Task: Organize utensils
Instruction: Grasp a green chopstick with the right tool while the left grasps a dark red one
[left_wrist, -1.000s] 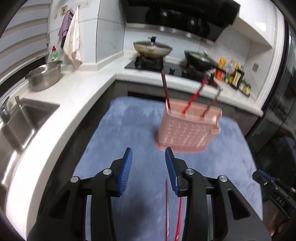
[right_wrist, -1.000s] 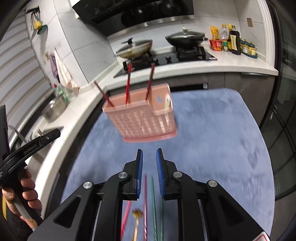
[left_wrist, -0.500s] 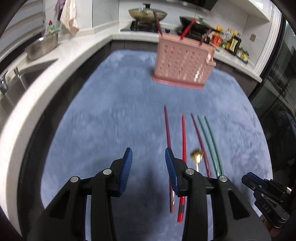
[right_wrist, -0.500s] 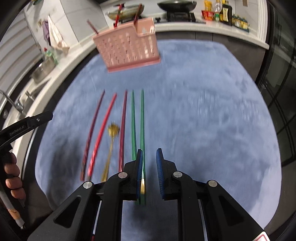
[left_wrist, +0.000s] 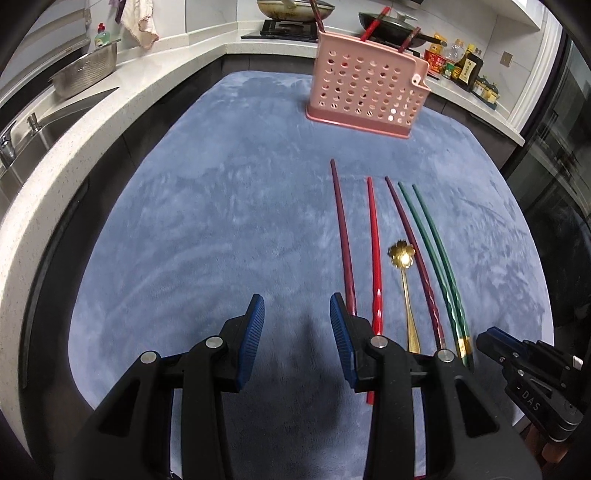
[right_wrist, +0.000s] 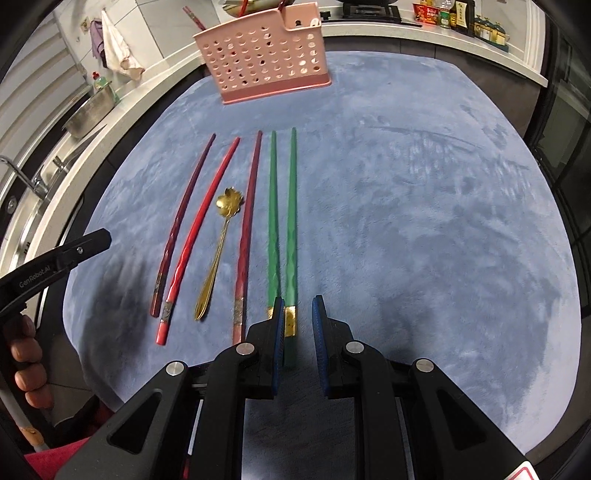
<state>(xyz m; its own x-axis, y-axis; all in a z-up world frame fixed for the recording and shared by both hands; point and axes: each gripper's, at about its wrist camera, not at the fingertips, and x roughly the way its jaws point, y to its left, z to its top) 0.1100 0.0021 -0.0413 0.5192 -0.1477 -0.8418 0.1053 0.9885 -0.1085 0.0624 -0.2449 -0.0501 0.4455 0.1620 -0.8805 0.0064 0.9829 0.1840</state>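
Near the counter's front edge, my right gripper (right_wrist: 298, 325) hangs empty, fingers narrowly parted over the green chopsticks (right_wrist: 282, 218); my left gripper (left_wrist: 297, 325) gapes wide. Pinching one stick could skew its touching twin—far from the pink holder (right_wrist: 264, 55).

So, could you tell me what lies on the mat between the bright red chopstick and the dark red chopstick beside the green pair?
The gold spoon lies between the bright red chopstick and the dark red chopstick, clearest in the right wrist view.
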